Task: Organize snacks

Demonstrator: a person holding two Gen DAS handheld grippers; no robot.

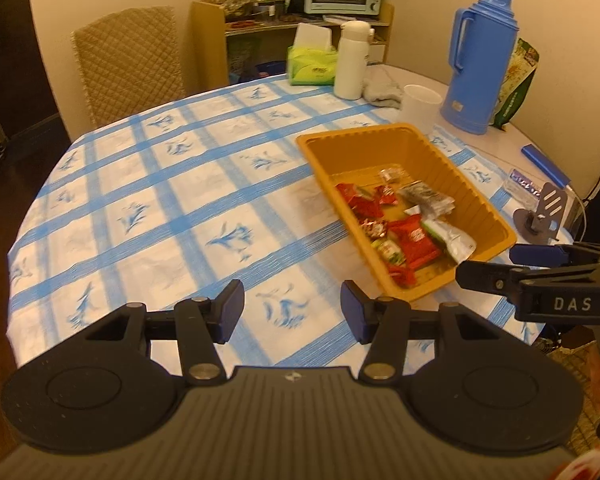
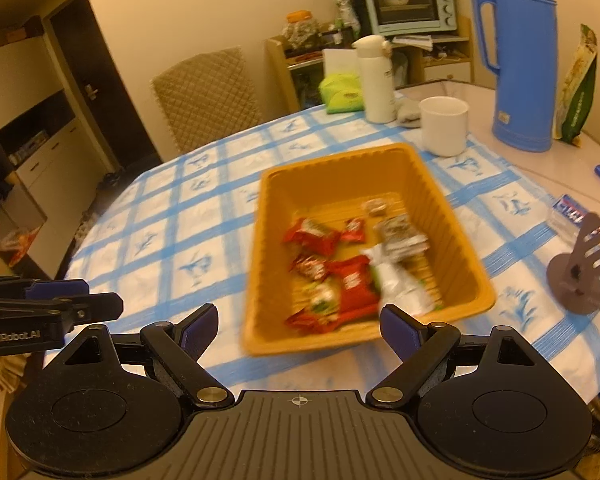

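Left gripper: held low over the near edge of the table, level, pointing across the checked cloth. Fingers spread wide, nothing between them. It sits left of the tray, apart from it.

Right gripper: also low at the near edge, aimed straight at the tray's near end. Fingers spread wider than the left's, empty. In its own view the right fingertip overlaps the tray's near right corner; cannot tell whether it touches. Seen from the left wrist, the right gripper comes in from the right side, its tips by the tray's near corner.

Tray: orange, ribbed walls, on the cloth right of centre, long axis running away from the grippers. Snacks lie loose on its floor, bunched toward the near half: several red packets, a silver pouch, a dark packet, a small clear one farther back. Far half of the floor bare. Right wrist view blurred; labels unreadable.

Beyond the tray: white cup, blue thermos, white bottle, green tissue pack. A grey stand is right of the tray, well apart. Chair at the far side.
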